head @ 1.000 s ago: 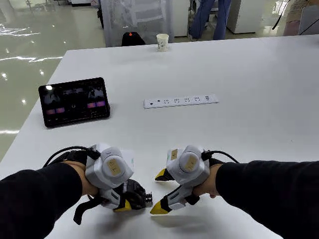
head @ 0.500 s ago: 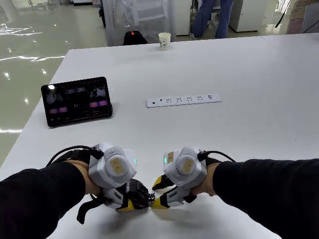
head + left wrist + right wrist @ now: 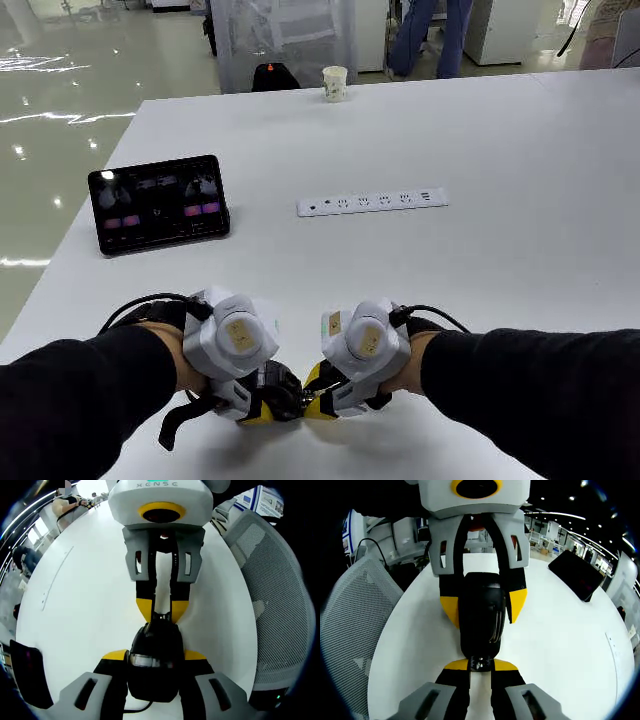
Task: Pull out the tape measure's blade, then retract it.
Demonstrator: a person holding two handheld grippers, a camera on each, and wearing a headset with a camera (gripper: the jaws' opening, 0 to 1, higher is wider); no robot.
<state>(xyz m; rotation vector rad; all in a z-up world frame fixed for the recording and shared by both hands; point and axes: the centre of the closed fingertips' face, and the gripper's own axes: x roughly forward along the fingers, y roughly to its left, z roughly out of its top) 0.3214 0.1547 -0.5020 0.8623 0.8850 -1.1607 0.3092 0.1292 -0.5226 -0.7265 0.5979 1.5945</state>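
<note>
Well to the person's side of the power strip [image 3: 372, 202], low over the counter [image 3: 500, 150], the tape measure [image 3: 275, 385] looks ready for the pull. To do it well, I judge one hand should keep the case fixed. The other should draw straight along the blade's line, level and untwisted, firmly enough that the tip cannot slip. The left tool [image 3: 155, 655] clamps the black case, its jaws about case-wide apart. The right tool [image 3: 480, 667] faces it, jaws nearly together, pinching the end hook [image 3: 161, 616] at the case mouth.
</note>
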